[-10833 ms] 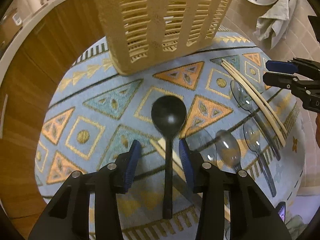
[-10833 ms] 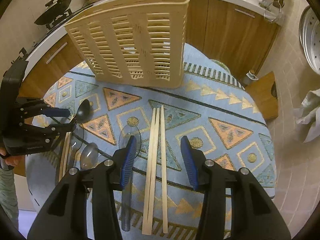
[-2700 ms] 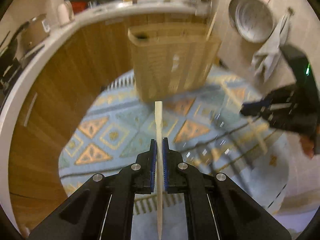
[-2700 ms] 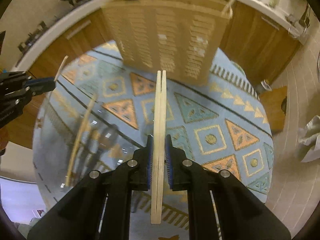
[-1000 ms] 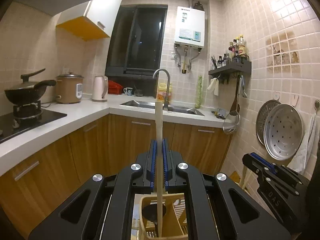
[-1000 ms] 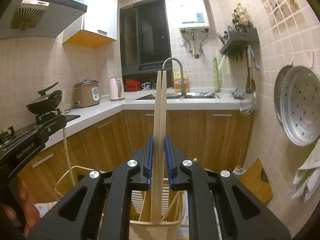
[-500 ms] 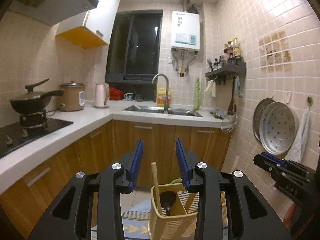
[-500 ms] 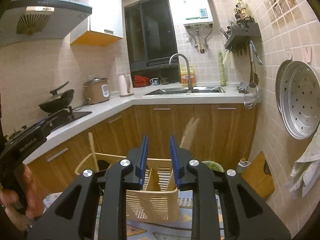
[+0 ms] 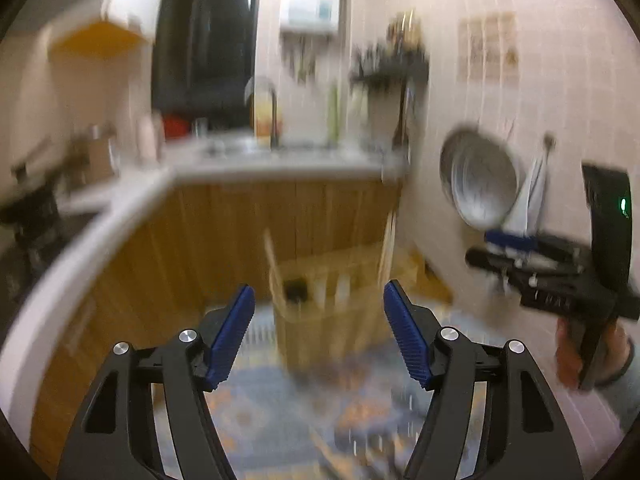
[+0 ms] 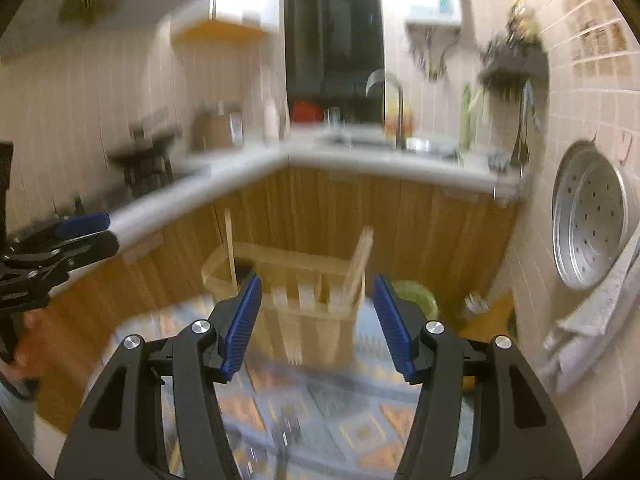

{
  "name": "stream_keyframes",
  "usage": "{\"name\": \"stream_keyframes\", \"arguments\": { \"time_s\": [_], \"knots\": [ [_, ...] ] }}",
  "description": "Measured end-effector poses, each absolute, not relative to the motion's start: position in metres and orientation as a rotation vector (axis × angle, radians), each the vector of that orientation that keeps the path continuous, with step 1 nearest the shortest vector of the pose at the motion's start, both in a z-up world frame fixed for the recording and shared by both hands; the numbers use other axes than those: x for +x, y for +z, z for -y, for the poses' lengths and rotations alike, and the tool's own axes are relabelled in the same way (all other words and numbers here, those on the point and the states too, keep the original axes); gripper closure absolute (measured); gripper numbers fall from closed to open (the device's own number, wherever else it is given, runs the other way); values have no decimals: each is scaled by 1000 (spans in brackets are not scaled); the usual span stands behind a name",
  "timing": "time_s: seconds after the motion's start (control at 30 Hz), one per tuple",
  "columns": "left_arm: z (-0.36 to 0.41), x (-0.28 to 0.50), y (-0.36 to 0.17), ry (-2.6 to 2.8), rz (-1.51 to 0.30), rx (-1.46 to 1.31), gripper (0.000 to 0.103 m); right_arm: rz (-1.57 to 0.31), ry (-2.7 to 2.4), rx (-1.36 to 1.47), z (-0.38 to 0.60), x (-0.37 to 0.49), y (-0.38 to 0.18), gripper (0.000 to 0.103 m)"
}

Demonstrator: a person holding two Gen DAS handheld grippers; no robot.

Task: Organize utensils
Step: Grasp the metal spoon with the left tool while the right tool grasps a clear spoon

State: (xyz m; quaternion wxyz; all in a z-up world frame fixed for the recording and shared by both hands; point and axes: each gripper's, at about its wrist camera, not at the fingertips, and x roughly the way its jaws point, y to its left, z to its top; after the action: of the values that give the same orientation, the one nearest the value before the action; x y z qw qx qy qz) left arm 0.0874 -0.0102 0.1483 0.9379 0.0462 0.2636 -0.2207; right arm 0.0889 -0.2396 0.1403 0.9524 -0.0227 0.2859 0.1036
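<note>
The beige slotted utensil basket [image 9: 328, 316] [image 10: 312, 300] stands on the round patterned table [image 9: 256, 412] [image 10: 372, 420]. A black ladle [image 9: 295, 289] and one chopstick [image 9: 270, 250] [image 10: 229, 240] stand in its left end, and a pair of chopsticks [image 9: 387, 240] [image 10: 359, 264] lean in its right end. My left gripper [image 9: 319, 332] is open and empty, above and in front of the basket. My right gripper [image 10: 318, 320] is open and empty, in front of the basket. Both views are blurred. Blurred utensils [image 9: 368, 440] [image 10: 280, 436] lie on the near table.
Wooden cabinets under a white counter [image 10: 400, 160] with a sink run behind the table. A steel steamer tray [image 10: 588, 224] and a grey towel [image 10: 592, 328] hang on the tiled right wall. A stove with a pan [image 10: 144, 160] is at the left.
Both grippers have opened wider and tilted down and back from the basket. The chopsticks they let go of stand in the basket.
</note>
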Motion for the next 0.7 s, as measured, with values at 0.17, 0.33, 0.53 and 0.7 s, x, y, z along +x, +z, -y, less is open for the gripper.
{"name": "stream_keyframes", "arguments": {
  "time_s": [0.17,0.33,0.53,0.7],
  "knots": [
    [-2,94,67,-464,-894,101,52,-949,272,-50,230,108,71,49],
    [-11,94,3,-460,-1133,100,68,-1190,333,-27,225,116,8,54],
    [-10,87,-35,-466,-1239,105,68,-1275,348,-19,221,119,-23,64],
    [-1,82,-45,-466,-1269,147,72,-1288,345,-15,221,126,-30,65]
  ]
}}
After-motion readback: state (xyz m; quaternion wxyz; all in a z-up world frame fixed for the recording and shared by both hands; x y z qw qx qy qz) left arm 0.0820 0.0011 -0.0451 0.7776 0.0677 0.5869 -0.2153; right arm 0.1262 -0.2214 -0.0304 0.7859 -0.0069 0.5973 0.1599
